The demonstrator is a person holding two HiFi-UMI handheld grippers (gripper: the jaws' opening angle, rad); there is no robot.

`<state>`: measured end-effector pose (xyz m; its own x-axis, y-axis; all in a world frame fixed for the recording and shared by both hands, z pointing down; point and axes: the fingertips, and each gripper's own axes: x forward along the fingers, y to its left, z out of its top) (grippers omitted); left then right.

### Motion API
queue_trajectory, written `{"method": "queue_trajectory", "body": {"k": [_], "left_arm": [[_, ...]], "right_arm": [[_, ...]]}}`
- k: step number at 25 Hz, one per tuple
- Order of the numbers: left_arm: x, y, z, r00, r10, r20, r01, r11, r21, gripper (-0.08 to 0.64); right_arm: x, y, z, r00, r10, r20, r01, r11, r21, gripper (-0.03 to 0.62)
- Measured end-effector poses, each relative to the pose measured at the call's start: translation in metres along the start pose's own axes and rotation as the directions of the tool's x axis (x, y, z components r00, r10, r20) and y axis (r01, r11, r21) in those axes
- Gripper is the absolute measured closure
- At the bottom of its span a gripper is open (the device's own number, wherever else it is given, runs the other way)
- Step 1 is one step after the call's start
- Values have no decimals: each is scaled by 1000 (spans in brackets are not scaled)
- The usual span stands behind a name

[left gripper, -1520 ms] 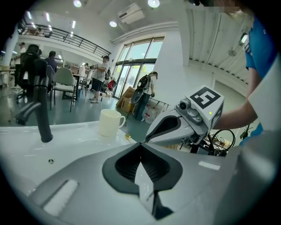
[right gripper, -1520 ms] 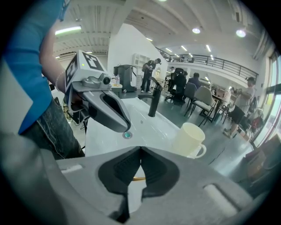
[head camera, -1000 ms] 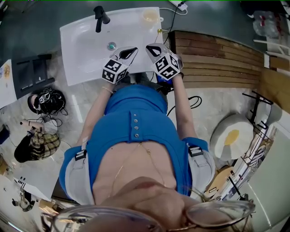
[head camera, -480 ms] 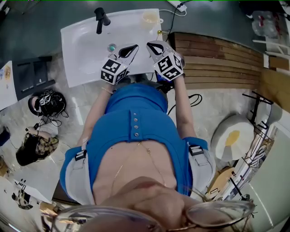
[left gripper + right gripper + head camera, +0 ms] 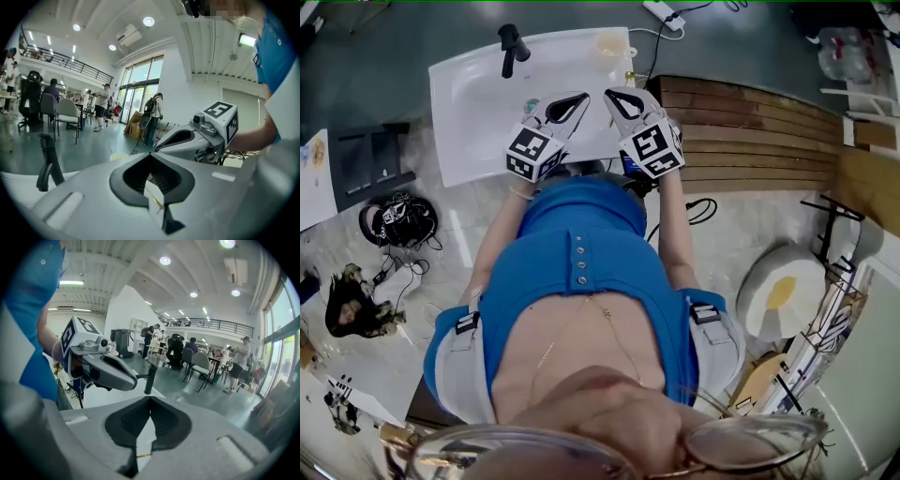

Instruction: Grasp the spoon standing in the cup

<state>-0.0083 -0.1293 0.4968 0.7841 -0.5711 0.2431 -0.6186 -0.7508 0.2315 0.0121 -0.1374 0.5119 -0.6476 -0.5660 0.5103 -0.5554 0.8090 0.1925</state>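
A cream cup (image 5: 610,41) stands on the far right corner of the white sink (image 5: 478,94); its rim also shows in the left gripper view as the cup (image 5: 119,156). No spoon is discernible inside it. A thin gold piece (image 5: 630,75) lies at the sink's right edge below the cup. My left gripper (image 5: 565,105) and right gripper (image 5: 623,98) hover side by side over the sink's near part, short of the cup. Both are shut with nothing between the tips: left gripper (image 5: 150,154), right gripper (image 5: 150,398).
A black faucet (image 5: 510,43) stands at the sink's far left, with the drain (image 5: 531,103) in the basin. A wooden slatted bench (image 5: 750,131) adjoins the sink on the right. Cables and a power strip (image 5: 664,11) lie behind it. A dark helmet (image 5: 398,217) sits on the floor.
Both grippers have risen together and shifted slightly farther over the basin. Their jaws stay shut and empty.
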Motion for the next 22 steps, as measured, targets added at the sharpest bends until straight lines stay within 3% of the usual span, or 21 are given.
{"method": "queue_trajectory", "body": {"k": [8, 22], "left_arm": [[-8, -5, 28, 999, -2, 48, 1, 1000, 22, 557], [-18, -13, 71, 992, 1, 129, -10, 997, 70, 558]], "right_arm": [[-13, -9, 30, 990, -40, 132, 25, 993, 111, 589], [-35, -16, 71, 950, -88, 300, 30, 981, 192, 589]]}}
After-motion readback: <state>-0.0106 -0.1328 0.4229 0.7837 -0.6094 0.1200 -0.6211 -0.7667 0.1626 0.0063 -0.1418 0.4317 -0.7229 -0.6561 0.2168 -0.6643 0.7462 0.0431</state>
